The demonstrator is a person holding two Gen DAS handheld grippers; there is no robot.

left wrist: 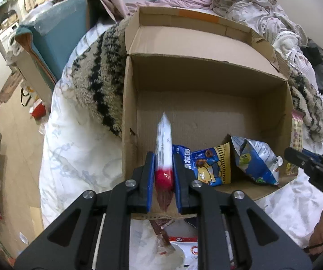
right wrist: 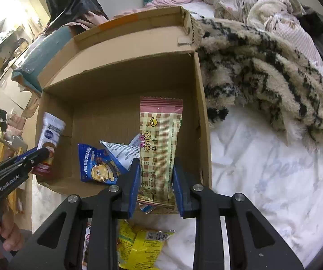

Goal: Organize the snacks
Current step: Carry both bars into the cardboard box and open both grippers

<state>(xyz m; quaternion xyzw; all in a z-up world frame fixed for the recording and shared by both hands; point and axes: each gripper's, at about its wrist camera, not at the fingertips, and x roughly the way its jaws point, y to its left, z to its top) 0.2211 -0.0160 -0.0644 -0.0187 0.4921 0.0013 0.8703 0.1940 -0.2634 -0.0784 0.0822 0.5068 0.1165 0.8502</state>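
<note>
An open cardboard box [left wrist: 206, 112] lies on a white bed; it also shows in the right wrist view [right wrist: 116, 90]. My left gripper [left wrist: 163, 171] is shut on a white and red snack packet [left wrist: 164, 148], held edge-on over the box's near left corner; the right wrist view shows it too [right wrist: 48, 139]. My right gripper [right wrist: 154, 180] is shut on a pink checked snack bar [right wrist: 159, 148] above the box's near right side. A blue cartoon packet [left wrist: 211, 164] and a blue-silver packet [left wrist: 256, 157] lie inside the box.
A striped fluffy blanket [right wrist: 262, 72] lies against the box. Crumpled bedding [left wrist: 240, 2] is piled behind. A yellow snack bag [right wrist: 143, 245] and other packets [left wrist: 184, 245] lie on the white duvet [right wrist: 262, 168] in front of the box. The floor [left wrist: 15, 157] is at left.
</note>
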